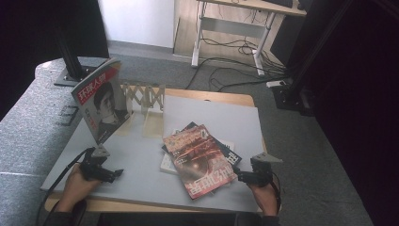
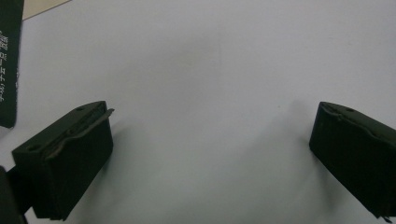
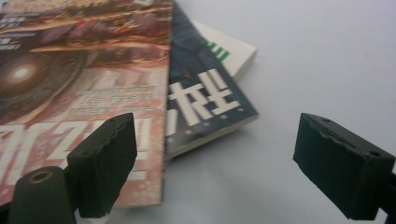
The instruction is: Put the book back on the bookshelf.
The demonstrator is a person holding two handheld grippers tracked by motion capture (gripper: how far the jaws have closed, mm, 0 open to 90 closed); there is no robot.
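Beside the red magazine (image 3: 79, 88), right tool (image 3: 212, 163) stands wide open, empty; left tool (image 2: 210, 154) likewise open over bare worktop (image 2: 210, 60).

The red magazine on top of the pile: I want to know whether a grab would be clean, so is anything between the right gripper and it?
Nothing visible. The right gripper is open at the red magazine's near corner, with bare grey tabletop between the jaws.
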